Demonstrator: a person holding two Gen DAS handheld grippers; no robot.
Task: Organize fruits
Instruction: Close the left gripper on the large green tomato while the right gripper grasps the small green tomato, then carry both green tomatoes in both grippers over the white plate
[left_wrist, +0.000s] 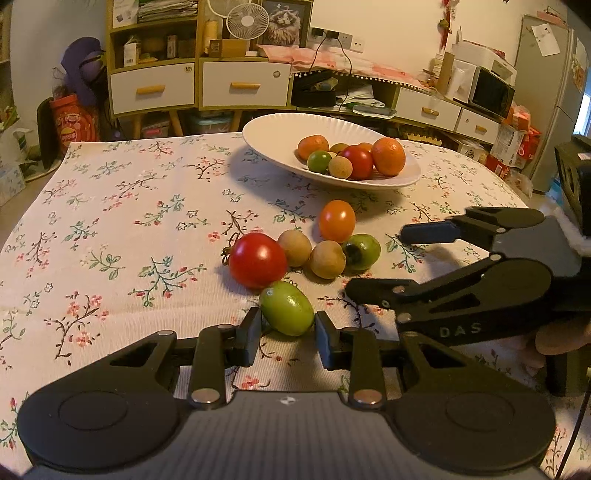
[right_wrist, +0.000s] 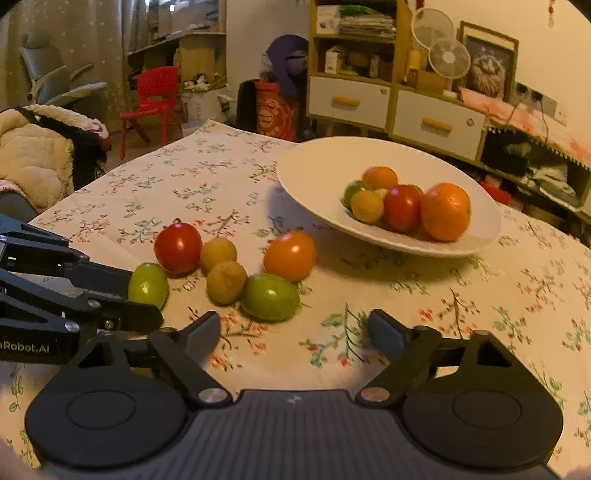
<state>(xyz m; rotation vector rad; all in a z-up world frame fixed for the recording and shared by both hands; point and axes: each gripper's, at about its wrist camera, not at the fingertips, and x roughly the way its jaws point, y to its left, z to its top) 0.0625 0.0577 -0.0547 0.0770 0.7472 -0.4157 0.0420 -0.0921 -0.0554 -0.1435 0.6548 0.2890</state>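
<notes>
A table under a floral tablecloth (left_wrist: 110, 221) carries a wide white plate (left_wrist: 280, 129) already holding oranges, tomatoes and small fruits. In front of the plate, loose on the cloth, lie a red tomato (left_wrist: 257, 259), an orange tomato (left_wrist: 337, 220), two tan longans (left_wrist: 294, 247) and a green tomato (left_wrist: 362, 251). Nearest, the left gripper (left_wrist: 287, 332) is clenched on an oval green tomato (left_wrist: 287, 313). Right of the plate's loose cluster, the right gripper (right_wrist: 293, 332) stands spread, nothing between its fingers.
</notes>
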